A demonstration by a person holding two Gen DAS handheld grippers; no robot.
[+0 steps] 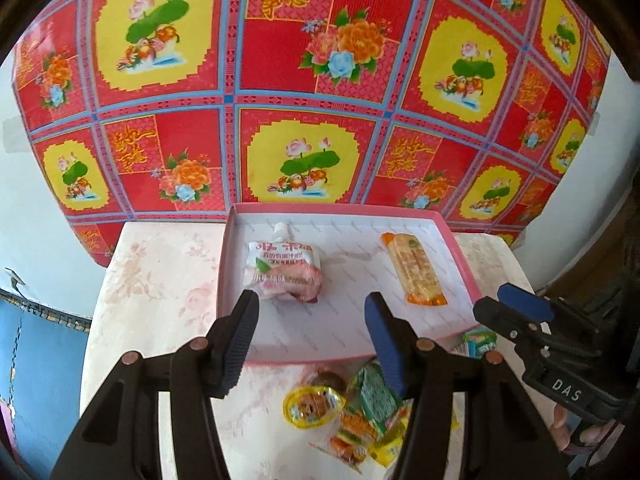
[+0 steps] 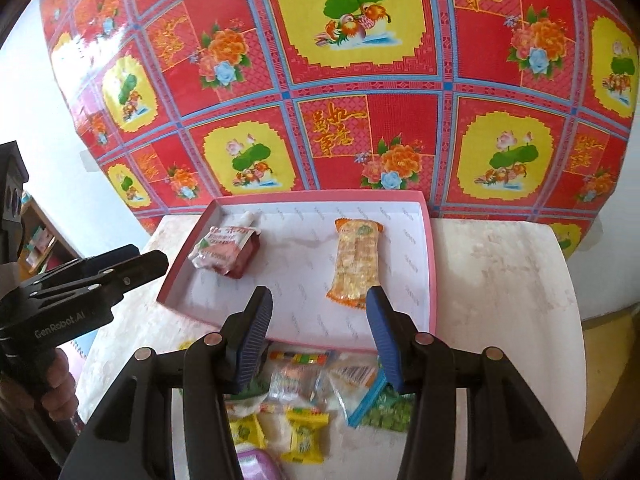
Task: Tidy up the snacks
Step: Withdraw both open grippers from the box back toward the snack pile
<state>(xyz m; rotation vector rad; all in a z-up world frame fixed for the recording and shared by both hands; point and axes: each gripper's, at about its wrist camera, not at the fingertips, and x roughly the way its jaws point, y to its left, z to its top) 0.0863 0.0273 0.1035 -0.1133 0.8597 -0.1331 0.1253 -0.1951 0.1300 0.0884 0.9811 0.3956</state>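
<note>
Small table [image 1: 160,288] with pale pink floral marbled top, pushed against a red patterned backdrop. Directly on it: a shallow pink-rimmed tray [image 1: 464,256] at the far side (white lining), and at the near edge a loose heap of snack packets [image 2: 304,404], yellow, green and clear wrappers, partly overlapping, just beside the tray's front rim. Left part of tabletop bare.

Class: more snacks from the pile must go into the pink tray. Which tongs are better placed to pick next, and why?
Probably the right tongs: open and empty, they hang over most of the snack pile before the tray. The left tongs, also empty, cover only its edge.
</note>
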